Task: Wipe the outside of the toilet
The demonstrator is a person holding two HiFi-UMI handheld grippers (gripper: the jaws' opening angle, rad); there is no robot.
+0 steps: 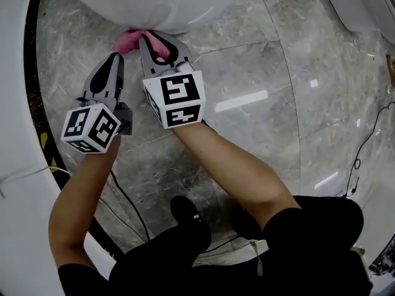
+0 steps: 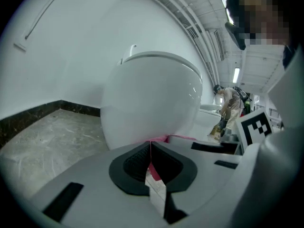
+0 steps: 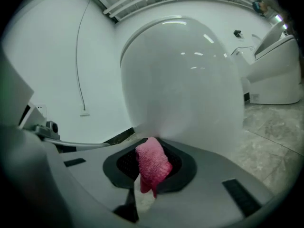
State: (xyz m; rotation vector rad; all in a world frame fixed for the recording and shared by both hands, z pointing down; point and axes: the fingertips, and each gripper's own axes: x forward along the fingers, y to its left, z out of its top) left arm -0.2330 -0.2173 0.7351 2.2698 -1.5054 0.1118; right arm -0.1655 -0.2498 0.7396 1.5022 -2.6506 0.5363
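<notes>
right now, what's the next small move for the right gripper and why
Probably slide the right gripper sideways along the curve of the toilet, with the pink cloth pressed to it. That gripper is shut on the cloth, which sits at the bowl's lower front. The left gripper is shut on nothing, so it cannot wipe.

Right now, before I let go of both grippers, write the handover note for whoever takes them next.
Right gripper: jaws shut on the pink cloth, bunched between them.
Left gripper: jaws shut, nothing between them; it hangs beside the right one, over the floor.
Toilet: the cloth appears to press on the lower curve of the bowl's outside.
Done: cloth gripped and brought to the bowl. How much is already wiped cannot be told.
Left: wipe round the rest of the outside, likely both sides and higher up.
</notes>
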